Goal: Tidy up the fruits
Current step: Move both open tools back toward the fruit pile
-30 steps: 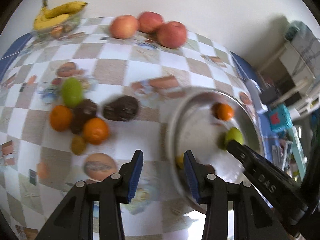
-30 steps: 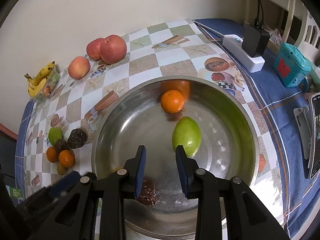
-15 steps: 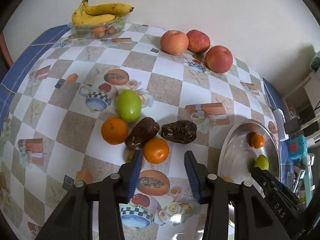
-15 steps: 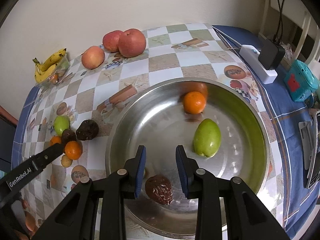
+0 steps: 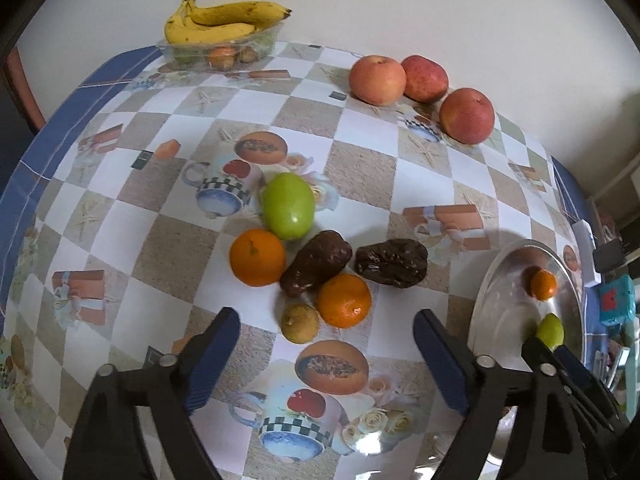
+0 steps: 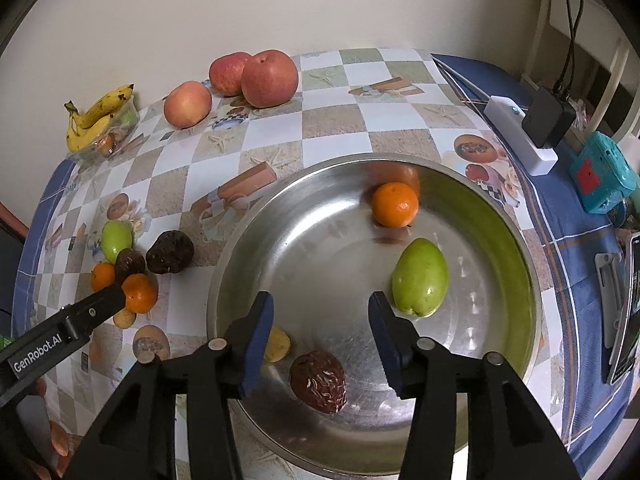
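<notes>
On the checked tablecloth lies a cluster: a green fruit (image 5: 286, 210), two oranges (image 5: 257, 257) (image 5: 344, 300), two dark brown fruits (image 5: 316, 262) (image 5: 391, 262) and a small yellow fruit (image 5: 300, 323). My left gripper (image 5: 326, 316) hangs over the cluster's near side, its jaws opening wide; the pads touch nothing. The steel bowl (image 6: 218, 272) holds an orange (image 6: 395, 204), a green fruit (image 6: 419, 276), a dark brown fruit (image 6: 318, 380) and a small yellow fruit (image 6: 277, 344). Over the bowl my right gripper (image 6: 320, 304) has its jaws opening, with nothing between the pads.
Three apples (image 5: 376, 80) stand by the wall, and bananas (image 5: 224, 20) rest on a clear tray at the back left. Right of the bowl are a white power strip (image 6: 520, 132), a teal device (image 6: 600, 178) and a phone (image 6: 628, 312).
My left gripper swung from the bowl over to the fruit cluster and its jaws spread wide. The right jaws widened over the bowl, and the dark brown fruit now shows fully below them.
</notes>
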A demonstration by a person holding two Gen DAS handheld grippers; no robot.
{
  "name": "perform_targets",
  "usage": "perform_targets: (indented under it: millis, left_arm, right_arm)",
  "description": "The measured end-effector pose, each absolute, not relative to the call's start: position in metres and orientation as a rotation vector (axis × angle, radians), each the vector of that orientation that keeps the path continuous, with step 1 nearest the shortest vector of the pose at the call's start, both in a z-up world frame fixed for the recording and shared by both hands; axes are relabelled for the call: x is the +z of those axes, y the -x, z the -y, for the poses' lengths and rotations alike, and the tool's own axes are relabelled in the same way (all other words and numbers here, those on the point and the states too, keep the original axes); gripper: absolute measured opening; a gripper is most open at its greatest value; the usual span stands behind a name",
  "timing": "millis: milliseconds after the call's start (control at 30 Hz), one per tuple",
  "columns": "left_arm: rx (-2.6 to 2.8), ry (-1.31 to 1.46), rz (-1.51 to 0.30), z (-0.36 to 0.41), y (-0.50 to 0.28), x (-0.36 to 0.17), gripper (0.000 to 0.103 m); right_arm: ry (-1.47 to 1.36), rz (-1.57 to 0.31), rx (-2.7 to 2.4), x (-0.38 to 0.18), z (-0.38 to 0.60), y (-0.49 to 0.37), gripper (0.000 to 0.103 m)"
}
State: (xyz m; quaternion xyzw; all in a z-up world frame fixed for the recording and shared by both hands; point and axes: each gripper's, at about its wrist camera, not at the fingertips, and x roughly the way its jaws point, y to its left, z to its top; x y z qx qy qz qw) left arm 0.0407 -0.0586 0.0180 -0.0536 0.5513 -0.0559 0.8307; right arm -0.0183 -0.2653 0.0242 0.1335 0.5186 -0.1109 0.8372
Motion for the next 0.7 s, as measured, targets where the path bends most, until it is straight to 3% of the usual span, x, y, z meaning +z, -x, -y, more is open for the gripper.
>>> perform_targets:
  millis: [33,100,367,467,533,567,700]
  left_arm:
    - [-0.116,0.113,-1.166,0.0581,-0.0406,0.0184,0.097]
    - [-0.113,0.112,-1.160,0.0576,-0.0410,0.0189,0.097]
    - [-0.106,0.110,-1.161,0.0557,-0.0422,0.0193,0.098]
    - [-0.084,0.088,-1.144,0.0545,-0.0413,0.0205,0.103]
    - [-0.074,0.086,-1.140,0.0530,-0.0414,0.0208,0.103]
    - [-0.073,0.089,-1.139,0.0519,-0.0417,0.0210,0.103]
    - [-0.073,0.094,-1.131,0.0490,-0.0428,0.0229,0.103]
  right_arm:
    - [-0.277,-1.094,-0.237,0.0247,0.2648,0.0183,0.065]
    - [-0.269,-1.090,-0.242,0.0246,0.2636,0.0179,0.071]
    - [-0.242,-1.106,-0.243,0.0194,0.2596,0.0175,0.079]
    - [-0.237,-1.097,-0.246,0.0200,0.2593,0.0181,0.080]
    - [-0.220,-1.087,-0.261,0.0196,0.2584,0.0188,0.097]
    - [-0.214,-1.084,-0.267,0.0196,0.2580,0.0189,0.100]
    - [-0.202,-1.058,-0.263,0.0214,0.2562,0.0191,0.100]
